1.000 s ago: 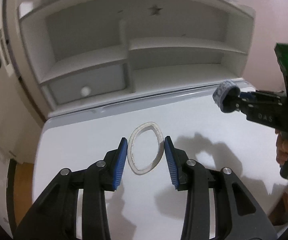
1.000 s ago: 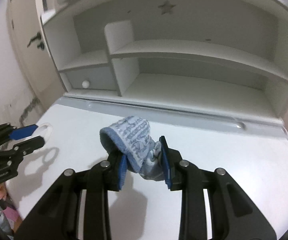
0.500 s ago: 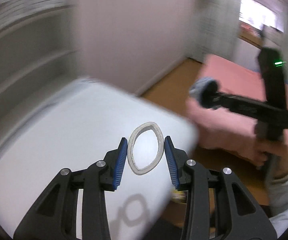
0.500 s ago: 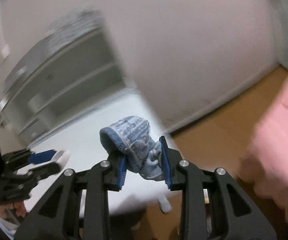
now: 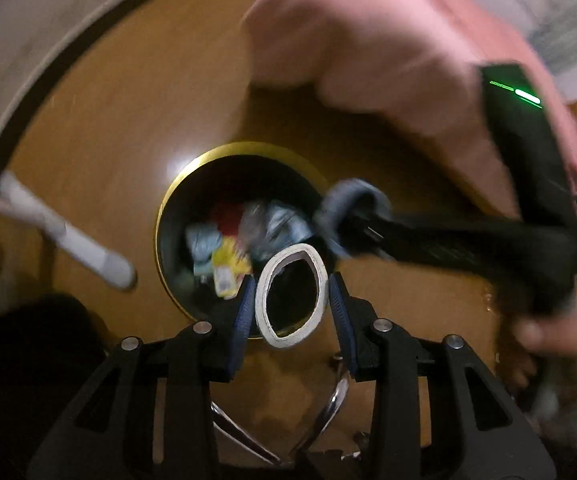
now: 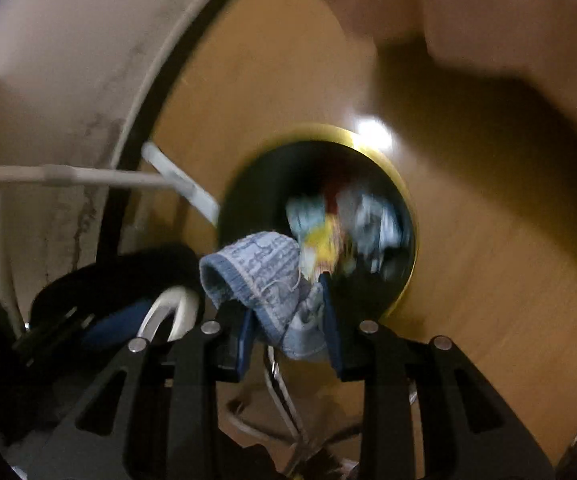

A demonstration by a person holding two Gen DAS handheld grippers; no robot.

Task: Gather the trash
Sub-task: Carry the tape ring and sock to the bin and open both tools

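Note:
My left gripper [image 5: 291, 300] is shut on a white tape ring [image 5: 288, 296] and holds it above the near rim of a round black bin with a gold rim [image 5: 176, 192] on the wooden floor. The bin holds several pieces of coloured trash [image 5: 232, 240]. My right gripper [image 6: 288, 312] is shut on a blue patterned sock [image 6: 260, 276], held over the near left edge of the same bin [image 6: 404, 196]. In the left wrist view the right gripper [image 5: 348, 220] with the sock [image 5: 352, 200] reaches over the bin's right rim. The tape ring [image 6: 172, 308] shows at the left of the right wrist view.
A pink bedcover [image 5: 388, 40] hangs close behind the bin. A white desk leg [image 5: 68, 236] stands on the floor left of the bin. The wall and dark skirting [image 6: 136, 112] run along the left. Chrome chair legs [image 5: 328, 404] show below the grippers.
Both grippers swung away from the white desk and shelves, down and over the bin on the floor. Each still holds its item. The views are blurred from motion.

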